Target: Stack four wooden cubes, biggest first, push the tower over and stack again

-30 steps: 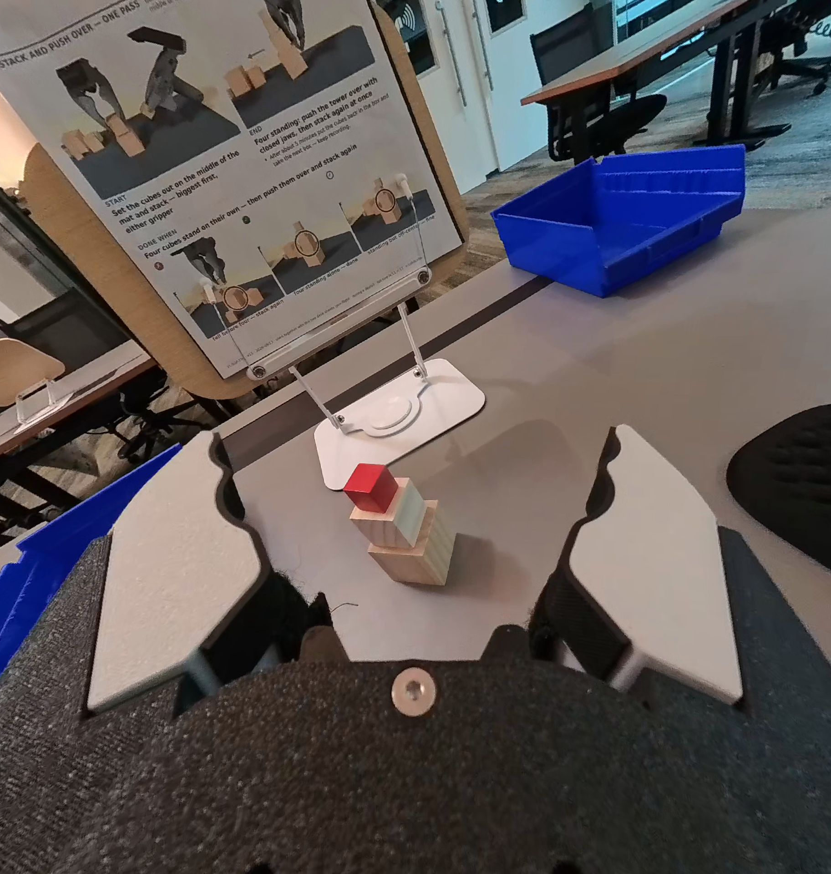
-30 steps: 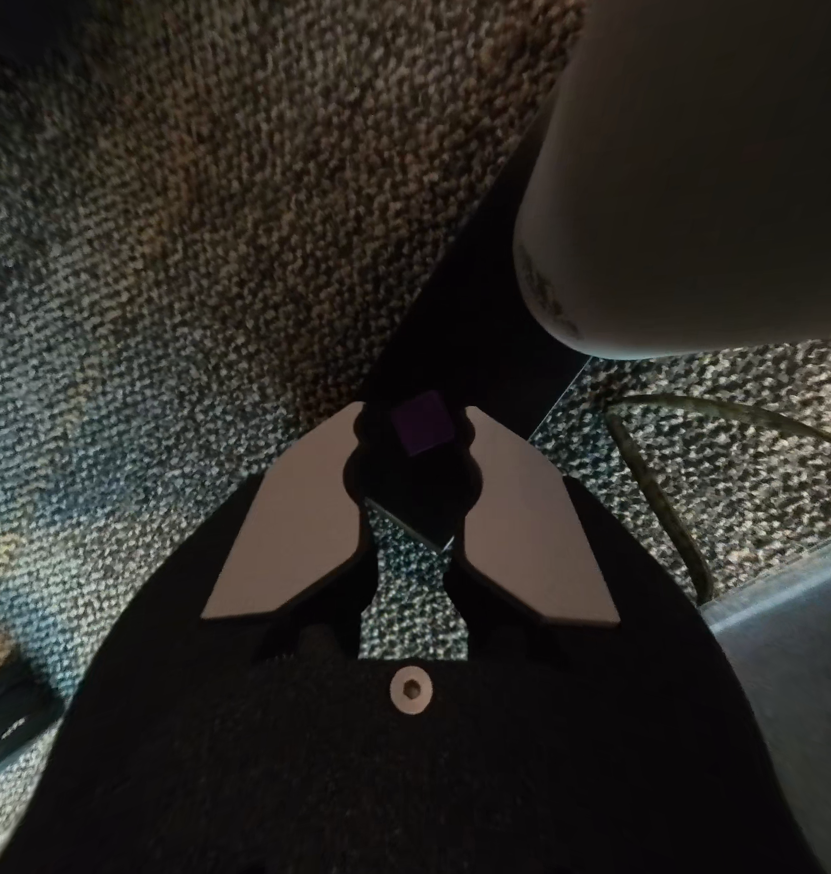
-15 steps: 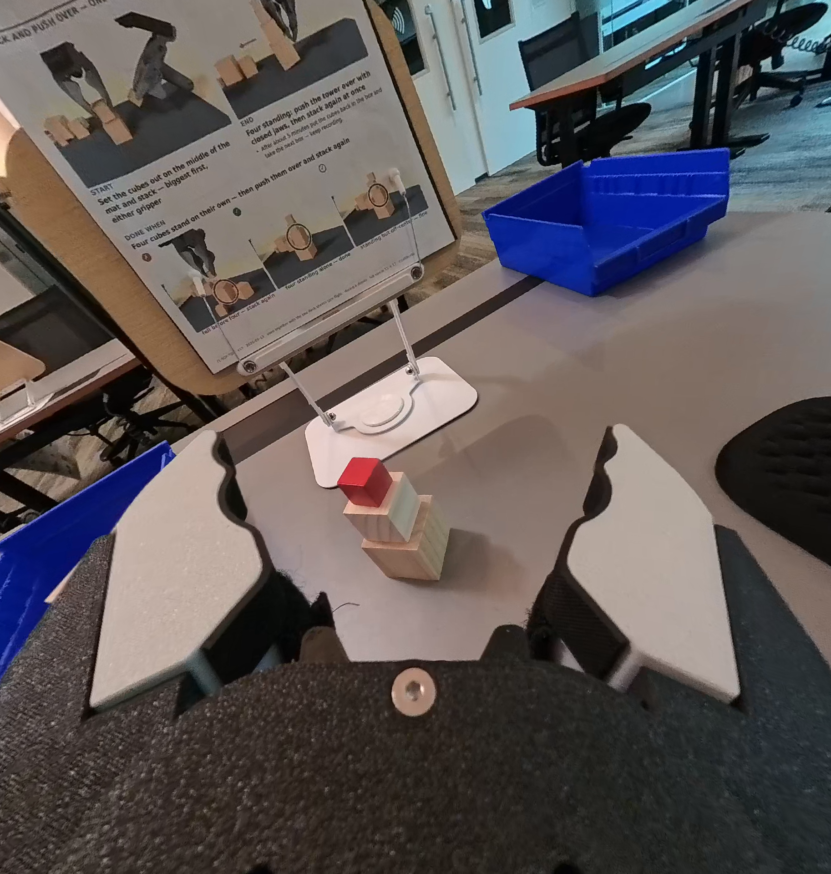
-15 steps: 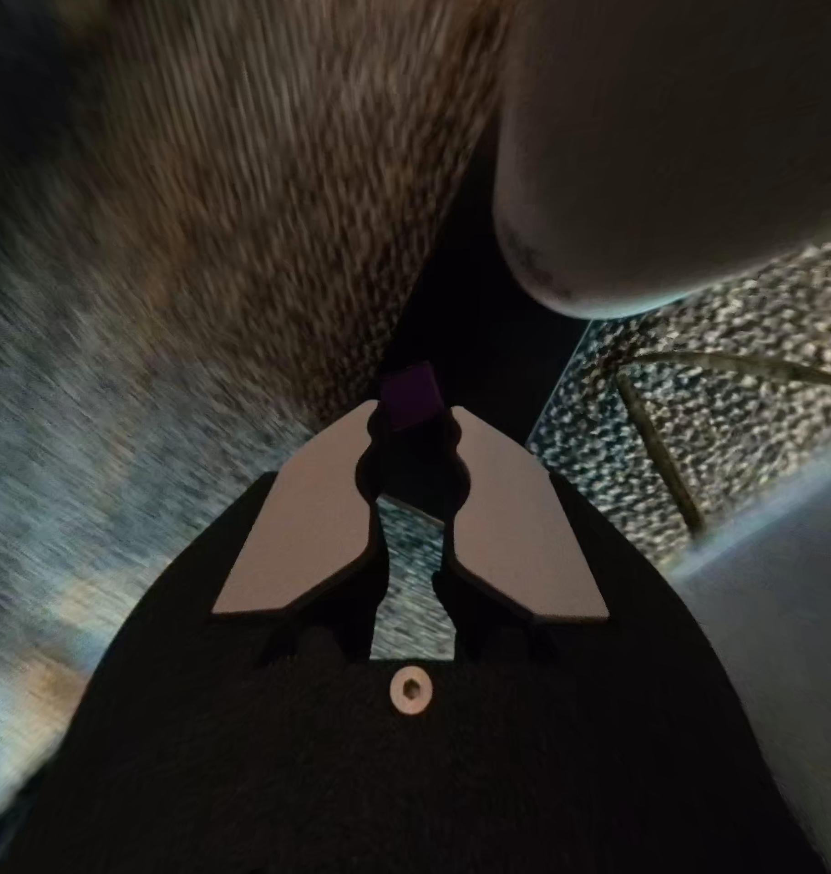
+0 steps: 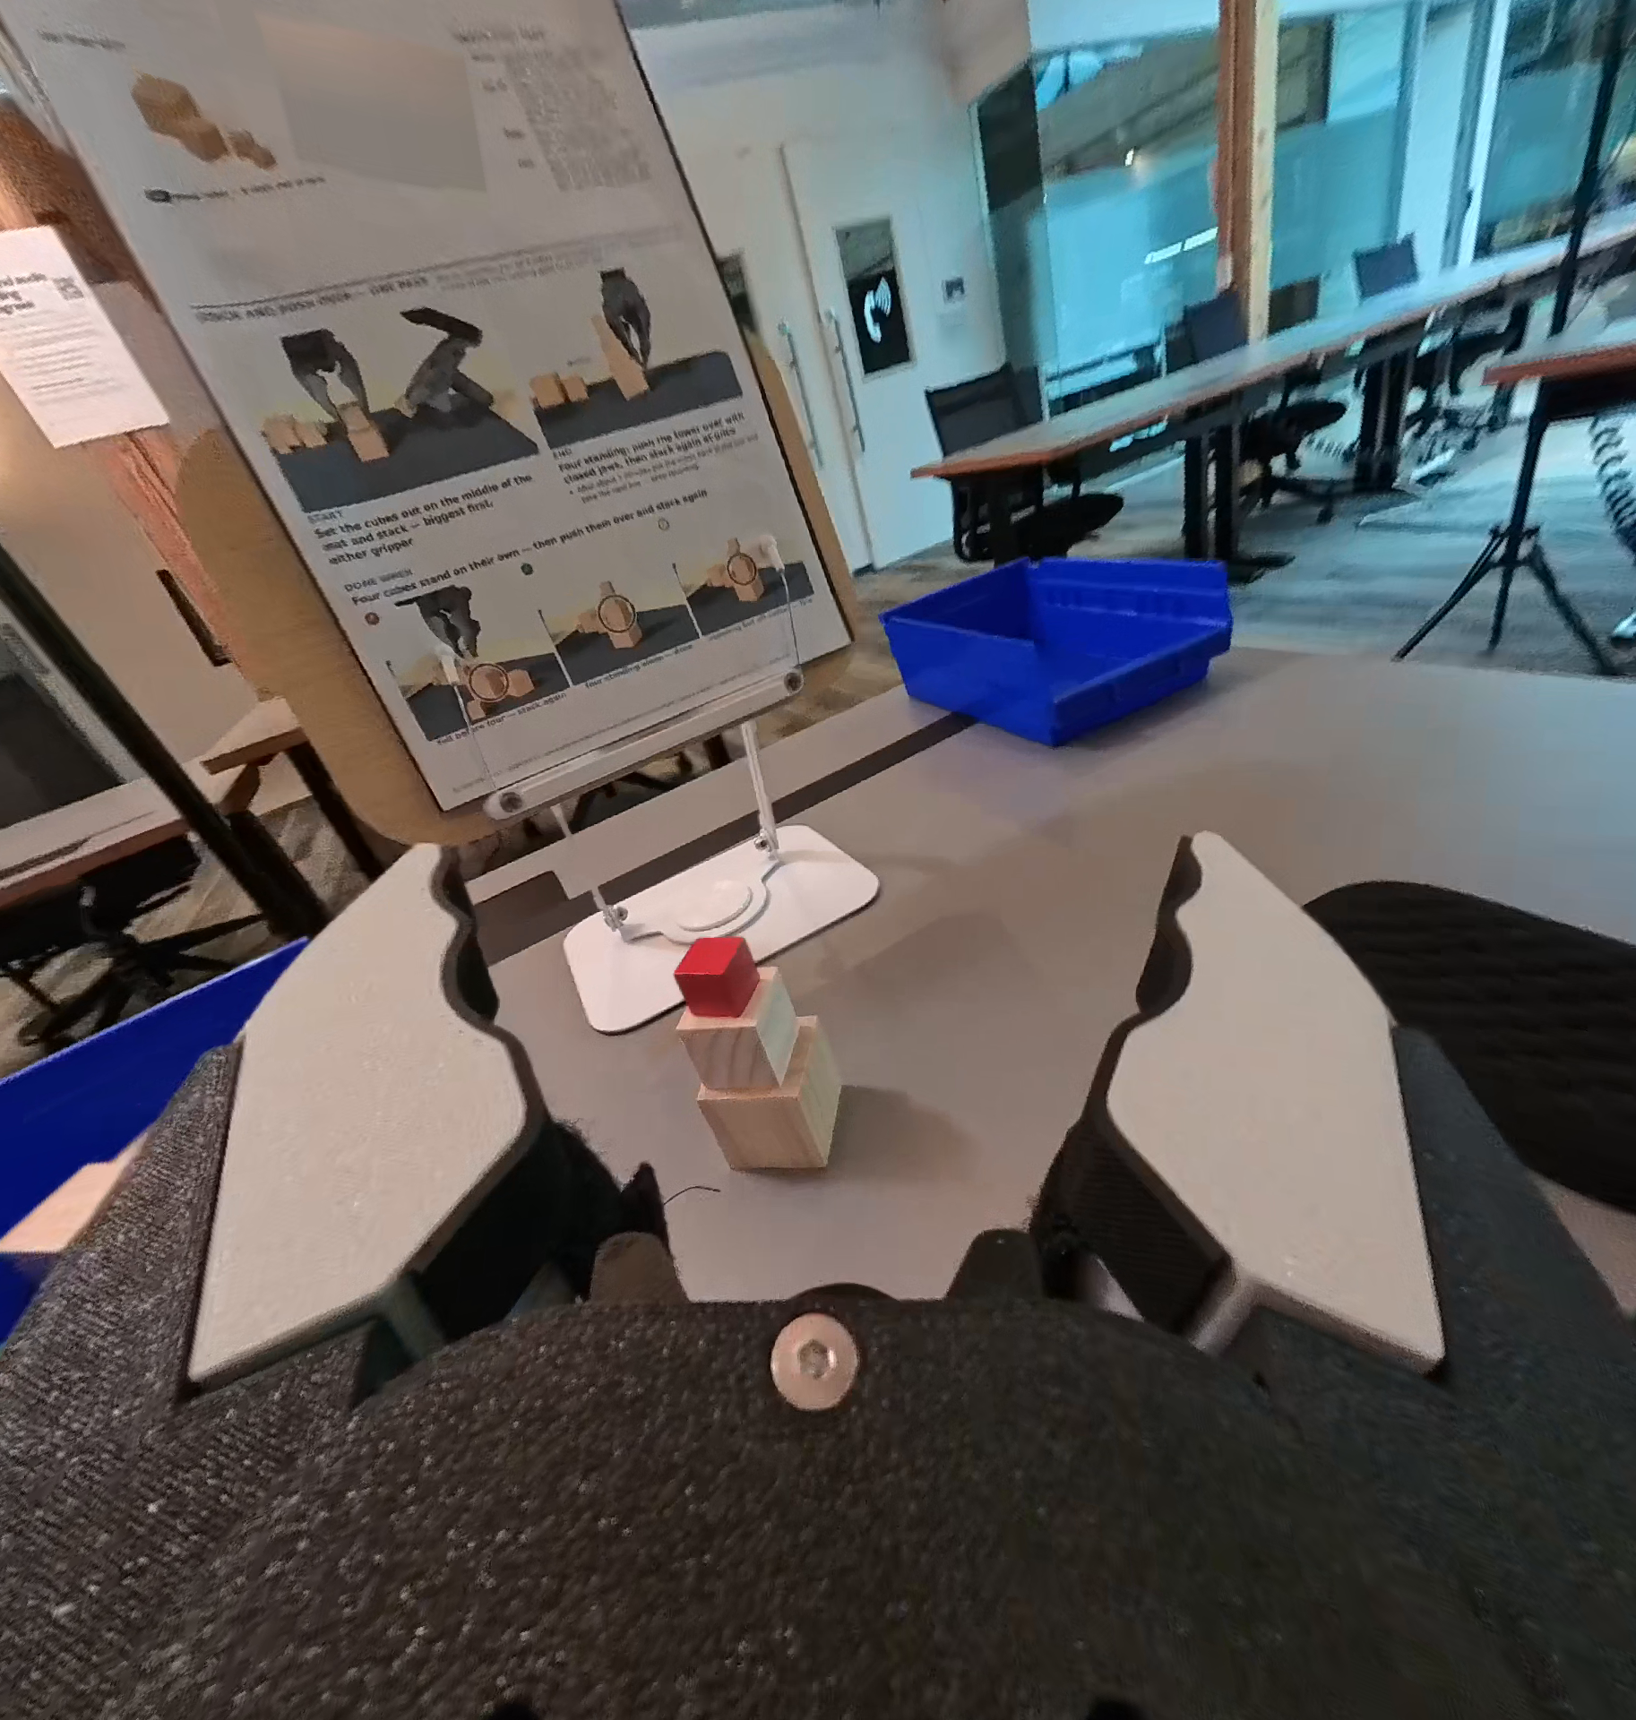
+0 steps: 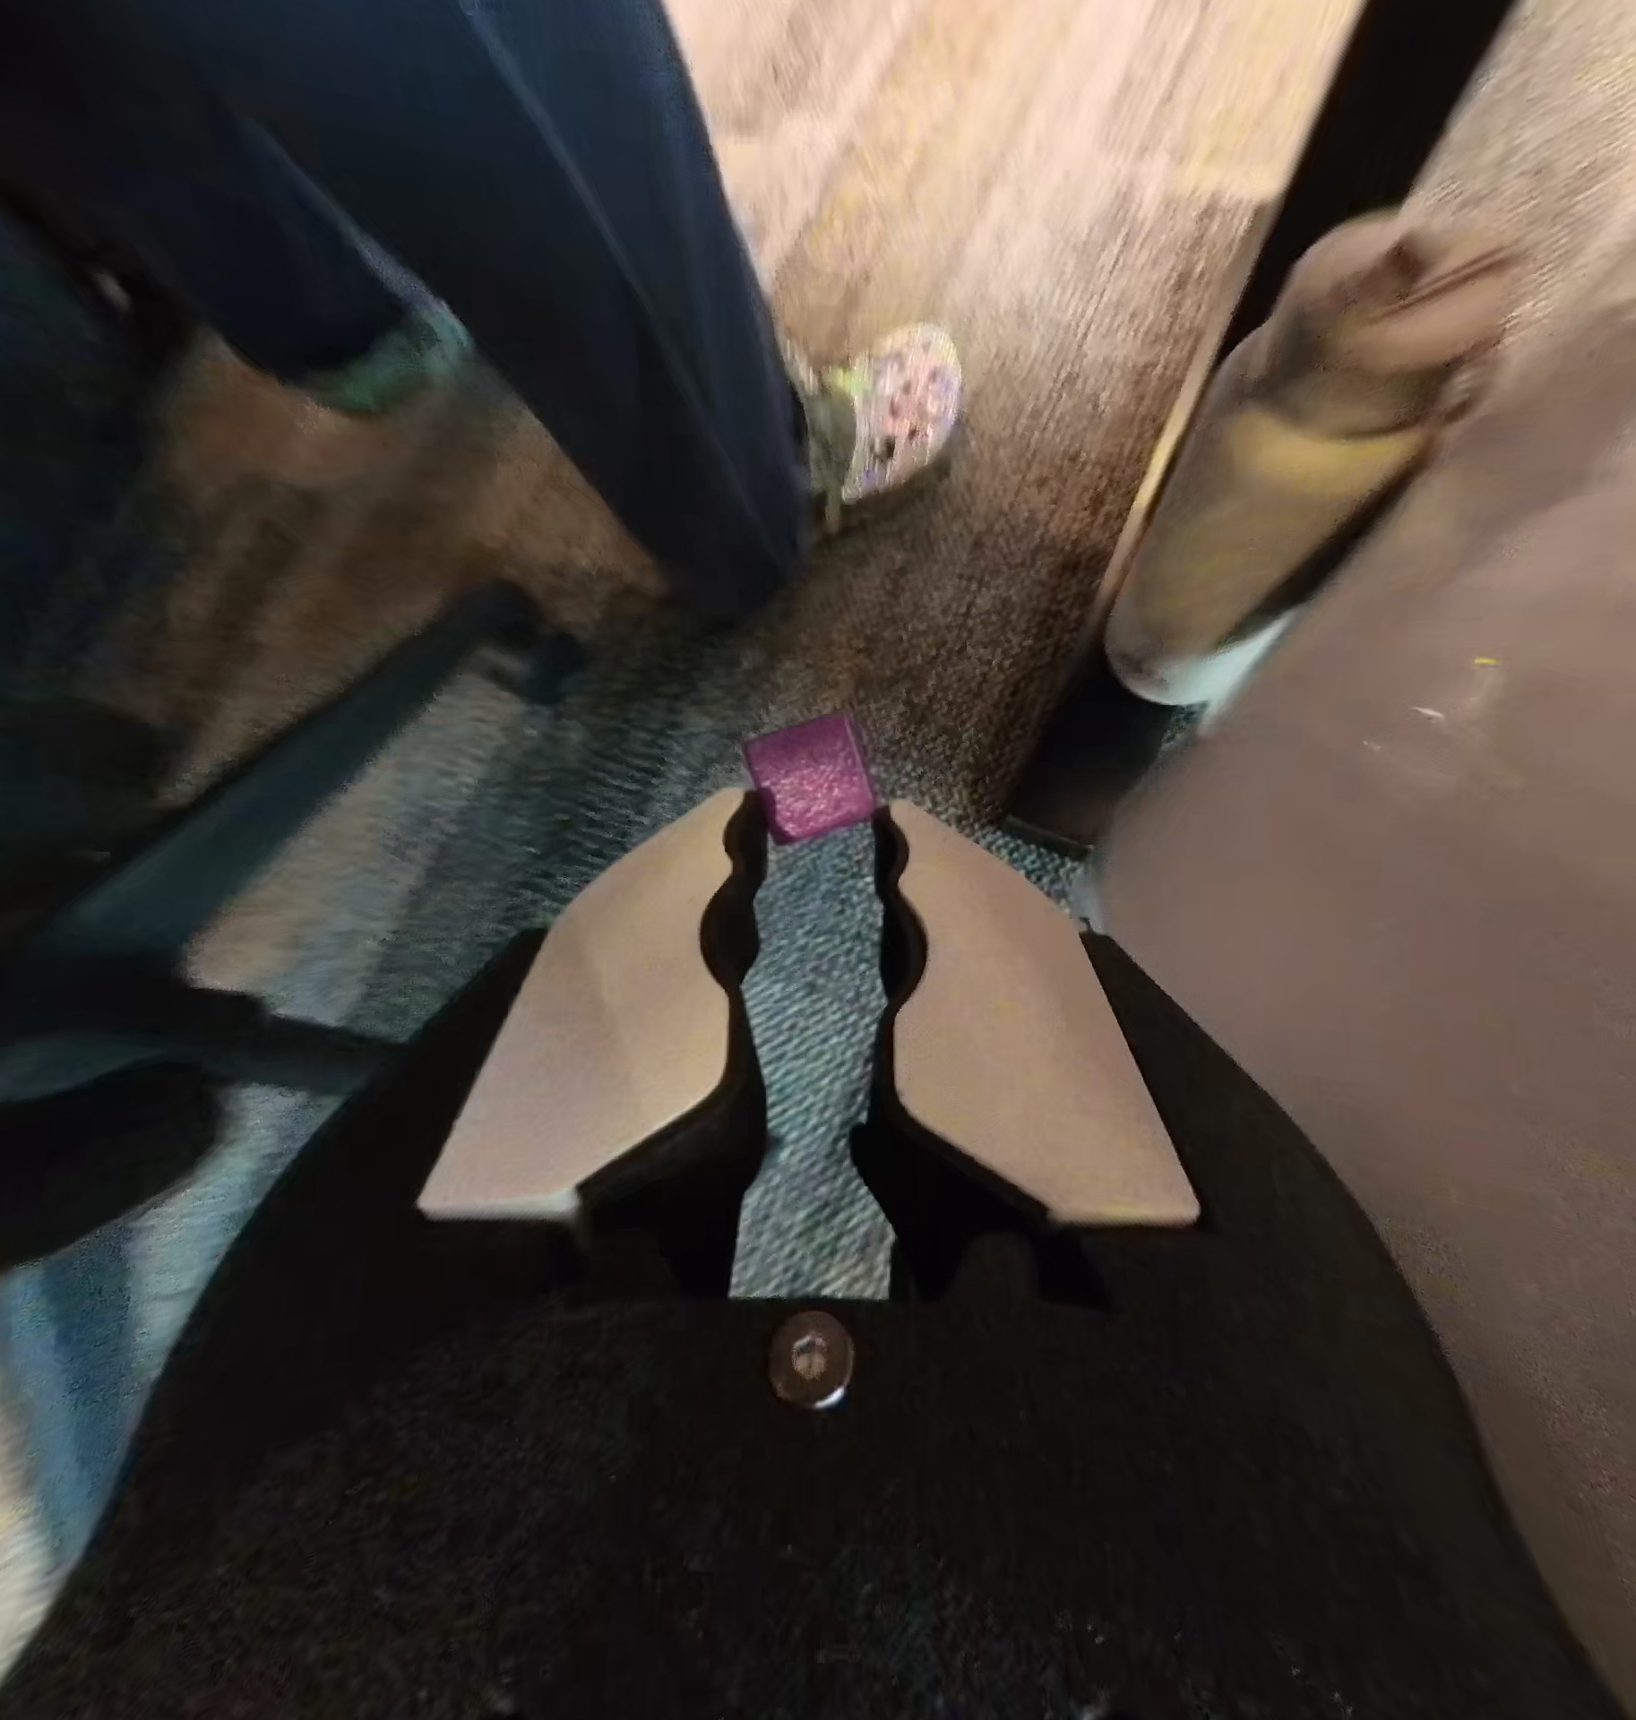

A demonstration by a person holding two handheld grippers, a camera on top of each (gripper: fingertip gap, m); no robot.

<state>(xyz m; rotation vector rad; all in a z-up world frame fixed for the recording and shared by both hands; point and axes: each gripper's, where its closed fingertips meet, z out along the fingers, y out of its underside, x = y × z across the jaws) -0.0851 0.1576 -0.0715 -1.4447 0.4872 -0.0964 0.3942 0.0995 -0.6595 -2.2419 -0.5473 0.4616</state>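
Observation:
In the left wrist view a small tower stands on the grey table [image 5: 1354,772]: a red cube [image 5: 717,974] on a wooden cube [image 5: 735,1047] on a larger wooden cube [image 5: 772,1117]. My left gripper [image 5: 814,884] is wide open and empty, held back from the tower, which shows between its fingers. In the right wrist view my right gripper [image 6: 812,814] is shut on a small purple cube [image 6: 810,780] at its fingertips, held low over the carpet beside the table's edge [image 6: 1354,838].
An instruction board on a white stand [image 5: 721,917] stands behind the tower. A blue bin [image 5: 1066,642] sits at the back right, another blue bin [image 5: 70,1098] at the left, a black mat [image 5: 1522,1005] at the right. A person's leg [image 6: 516,279] and shoe [image 6: 889,409] are near the right gripper. About 75 cm separates my left fingertips from my right.
The left gripper has drawn back and tilted up, staying open. The right gripper has moved out from the dark under the table into brighter light, still holding the purple cube.

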